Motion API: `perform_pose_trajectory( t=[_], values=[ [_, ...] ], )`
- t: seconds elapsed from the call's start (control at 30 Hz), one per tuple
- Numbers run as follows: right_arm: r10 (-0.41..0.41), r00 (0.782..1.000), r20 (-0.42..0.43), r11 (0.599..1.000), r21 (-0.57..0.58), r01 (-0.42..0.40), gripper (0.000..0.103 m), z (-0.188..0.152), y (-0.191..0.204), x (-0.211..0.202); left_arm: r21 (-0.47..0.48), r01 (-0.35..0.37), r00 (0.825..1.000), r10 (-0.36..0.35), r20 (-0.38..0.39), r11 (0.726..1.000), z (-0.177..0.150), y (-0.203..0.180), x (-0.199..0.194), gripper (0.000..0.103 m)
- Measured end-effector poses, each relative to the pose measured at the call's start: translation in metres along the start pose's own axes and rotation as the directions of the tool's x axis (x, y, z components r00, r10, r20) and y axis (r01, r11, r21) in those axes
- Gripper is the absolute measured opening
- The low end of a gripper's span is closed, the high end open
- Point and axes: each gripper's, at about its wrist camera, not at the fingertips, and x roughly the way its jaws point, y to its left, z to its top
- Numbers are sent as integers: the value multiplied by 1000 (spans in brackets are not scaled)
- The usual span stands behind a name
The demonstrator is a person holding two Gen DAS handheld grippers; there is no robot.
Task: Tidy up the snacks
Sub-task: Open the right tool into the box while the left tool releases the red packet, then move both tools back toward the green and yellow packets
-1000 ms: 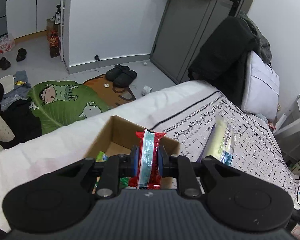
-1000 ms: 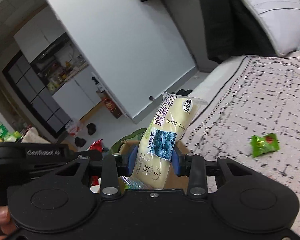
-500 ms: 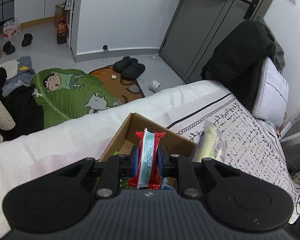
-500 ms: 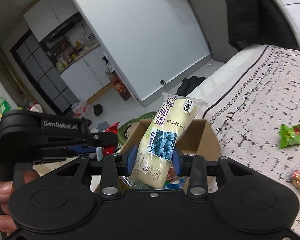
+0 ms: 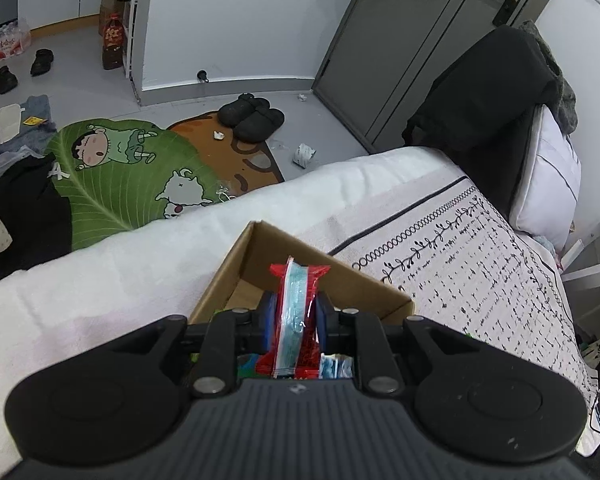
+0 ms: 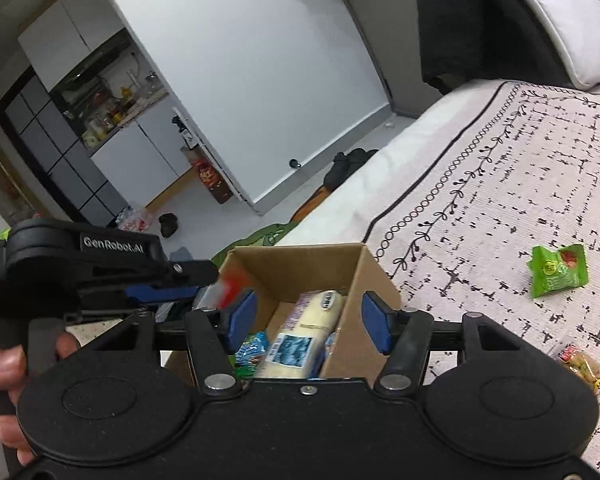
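Cardboard box (image 6: 370, 276) half hidden; right gripper (image 6: 308, 322) spread, left gripper (image 5: 293, 316) pinching seemingly red packet (image 5: 296, 320).

An open brown cardboard box (image 6: 374, 280) sits on the bed, near its edge. Inside lies a long pale-yellow snack packet (image 6: 304, 332) with a blue picture label, resting lengthwise and tilted against other small blue and green wrappers (image 6: 252, 350) in the bottom. A red snack packet (image 5: 296, 316) with a pale blue stripe stands upright on its edge above the box, pinched between blue-padded fingers (image 5: 267, 322). Out on the patterned bedspread, well apart from the box, lies a bright green sachet (image 6: 559, 270) with a red mark. Nearer the viewer lies a small clear-wrapped yellowish sweet (image 6: 584, 366).
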Motion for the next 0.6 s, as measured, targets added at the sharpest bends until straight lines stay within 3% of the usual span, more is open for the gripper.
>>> perform_pose_trajectory(
  t=[0.1, 0.23, 0.6],
  values=[
    [-6, 1000, -2, 1000, 5, 6, 60, 2, -3, -1, 10, -33, 999, 32, 11, 999, 4, -2, 2, 27],
    [-24, 1000, -3, 999, 23, 24, 63, 3, -10, -8, -12, -35, 999, 35, -2, 999, 3, 0, 4, 45],
    [-118, 993, -28, 988, 93, 120, 64, 2, -48, -34, 48, -51, 999, 52, -17, 998, -17, -25, 1, 52]
  ],
)
